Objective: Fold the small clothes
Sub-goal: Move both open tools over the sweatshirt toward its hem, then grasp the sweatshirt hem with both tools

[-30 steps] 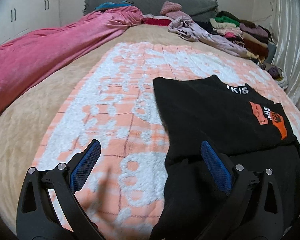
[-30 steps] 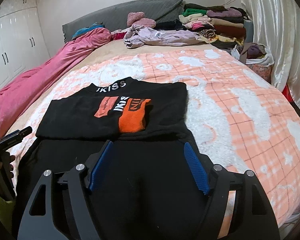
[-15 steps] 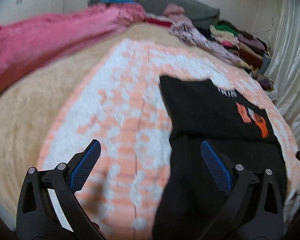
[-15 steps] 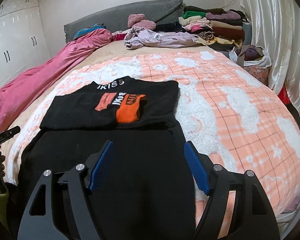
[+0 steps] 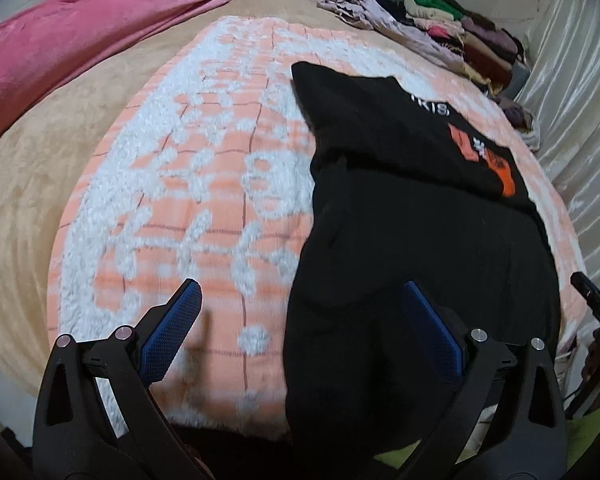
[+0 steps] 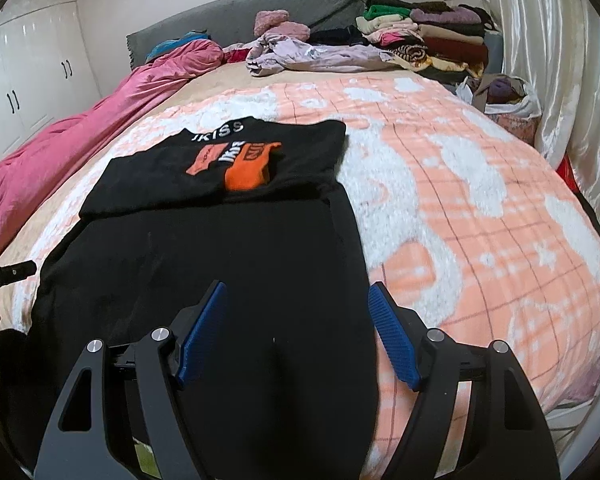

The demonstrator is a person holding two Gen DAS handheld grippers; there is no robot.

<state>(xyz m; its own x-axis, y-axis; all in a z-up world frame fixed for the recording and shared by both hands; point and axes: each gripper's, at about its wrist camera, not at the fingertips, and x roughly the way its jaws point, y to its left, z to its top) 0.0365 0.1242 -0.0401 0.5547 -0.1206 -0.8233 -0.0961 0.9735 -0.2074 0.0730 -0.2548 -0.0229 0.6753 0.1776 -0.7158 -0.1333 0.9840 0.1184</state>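
A black garment [image 6: 204, 264] with an orange and white print lies flat on the peach-and-white blanket [image 6: 480, 208], its far part folded over the near part. Its near edge hangs over the bed's front edge. My right gripper [image 6: 298, 308] is open above the near right part of the garment, nothing between its blue pads. My left gripper [image 5: 300, 304] is open over the garment's [image 5: 412, 216] near left edge, one finger over the blanket [image 5: 204, 168], the other over black cloth. The tip of the left gripper [image 6: 8, 274] shows at the left edge of the right wrist view.
A pink quilt [image 6: 80, 136] runs along the bed's left side. A lilac garment [image 6: 324, 56] and a stack of folded clothes [image 6: 428, 36] lie by the grey headboard [image 6: 260, 12]. A bag of clothes [image 6: 508, 100] and a shiny curtain [image 6: 560, 60] stand at the right.
Both grippers have drawn back toward the bed's front edge; the garment looks farther off. The left gripper has tipped downward. Both jaws stay open.
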